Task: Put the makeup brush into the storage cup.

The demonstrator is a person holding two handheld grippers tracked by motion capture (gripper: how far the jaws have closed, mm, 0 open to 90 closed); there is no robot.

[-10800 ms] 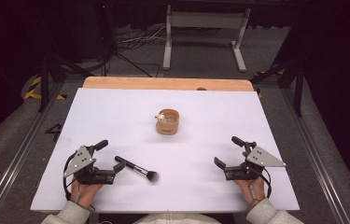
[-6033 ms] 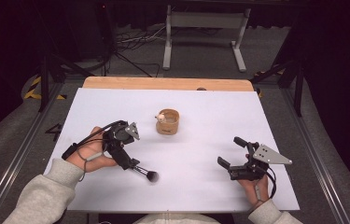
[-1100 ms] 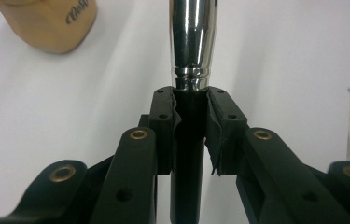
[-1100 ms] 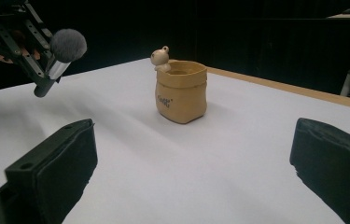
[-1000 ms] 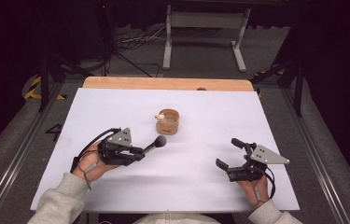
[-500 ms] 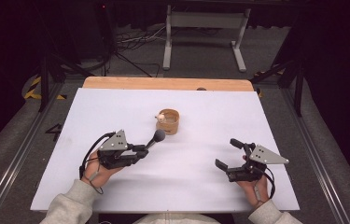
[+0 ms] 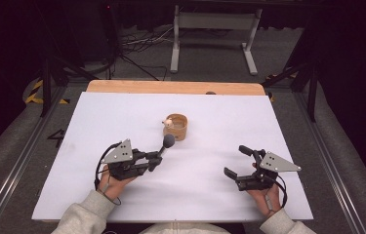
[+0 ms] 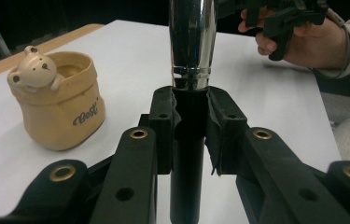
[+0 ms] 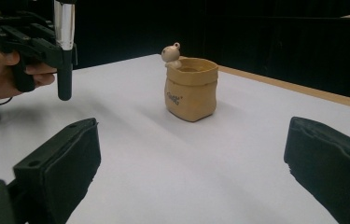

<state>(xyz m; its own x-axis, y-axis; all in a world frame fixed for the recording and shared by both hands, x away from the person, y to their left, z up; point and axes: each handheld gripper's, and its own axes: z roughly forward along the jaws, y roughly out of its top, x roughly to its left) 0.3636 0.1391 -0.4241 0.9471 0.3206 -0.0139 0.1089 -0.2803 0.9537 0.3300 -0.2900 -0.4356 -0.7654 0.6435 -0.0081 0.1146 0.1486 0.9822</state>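
Left gripper [image 7: 155,161] in my left hand [image 7: 110,179], jaws clamped on makeup brush [image 7: 163,147]: black matte handle, shiny chrome ferrule, dark fluffy head pointing toward 1 o'clock, lifted off white table [image 7: 97,126]. Forearm enters from 6 o'clock, grey sleeve [image 7: 83,214]. Right gripper [image 7: 236,163] in my right hand [image 7: 263,195], jaws wide apart, holding nothing, low over table. Tan sack-shaped pot [image 7: 179,126] at table centre, bear figure [image 7: 168,122] on rim at 9 o'clock; inside not visible. Brush head just beside pot, apart.
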